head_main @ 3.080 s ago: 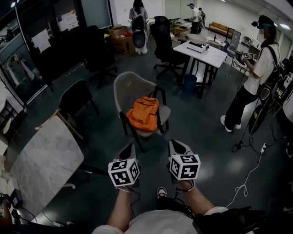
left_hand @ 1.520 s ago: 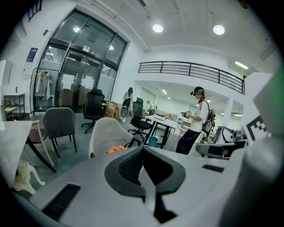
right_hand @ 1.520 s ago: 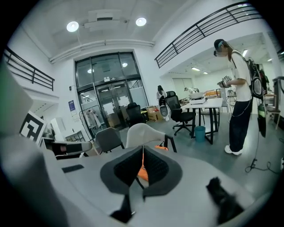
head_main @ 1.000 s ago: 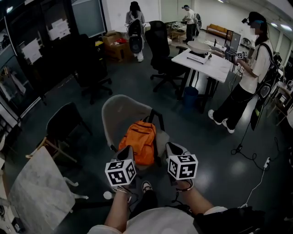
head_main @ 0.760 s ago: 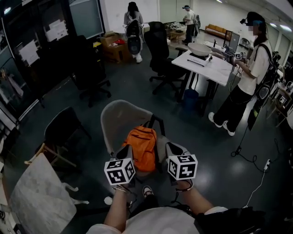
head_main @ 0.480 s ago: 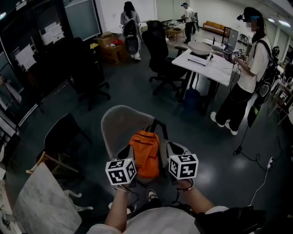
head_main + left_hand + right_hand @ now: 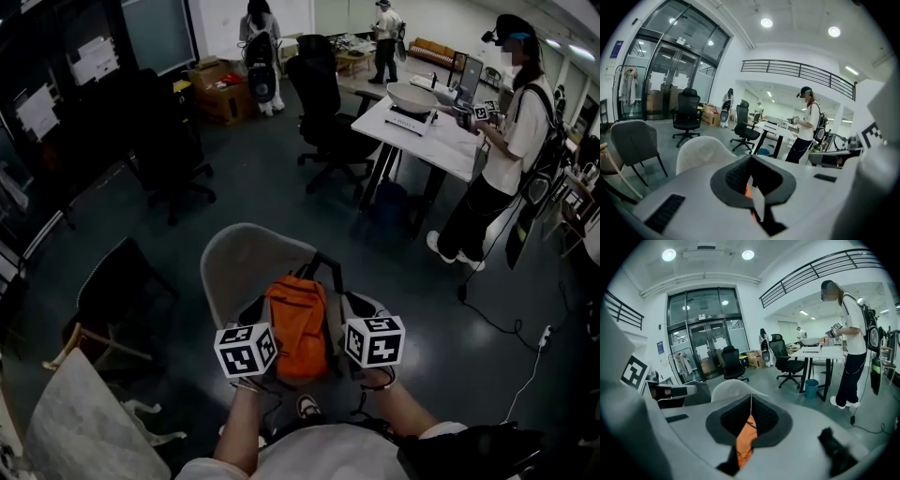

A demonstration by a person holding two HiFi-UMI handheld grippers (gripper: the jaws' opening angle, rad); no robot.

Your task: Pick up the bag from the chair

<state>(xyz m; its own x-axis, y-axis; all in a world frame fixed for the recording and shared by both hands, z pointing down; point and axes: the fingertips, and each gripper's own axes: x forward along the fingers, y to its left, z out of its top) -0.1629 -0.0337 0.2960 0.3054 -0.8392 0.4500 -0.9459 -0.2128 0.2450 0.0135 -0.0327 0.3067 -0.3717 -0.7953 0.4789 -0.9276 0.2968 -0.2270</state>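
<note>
Dark office flooring surrounds the pale chair (image 7: 239, 267); the orange bag (image 7: 300, 323) stands on its seat. The left hand-held gripper (image 7: 257, 312) and right hand-held gripper (image 7: 360, 307) hover near it, both with jaws pressed together. Arriving unopened, they might topple the bag.

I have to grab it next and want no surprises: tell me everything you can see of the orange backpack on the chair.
The orange fabric backpack looks soft and partly filled, with faint seams on its front. It stands upright on the seat of the pale grey shell chair, leaning against the backrest. Its straps cannot be made out. The left gripper and the right gripper flank it, both shut. Whether either touches it cannot be told.
</note>
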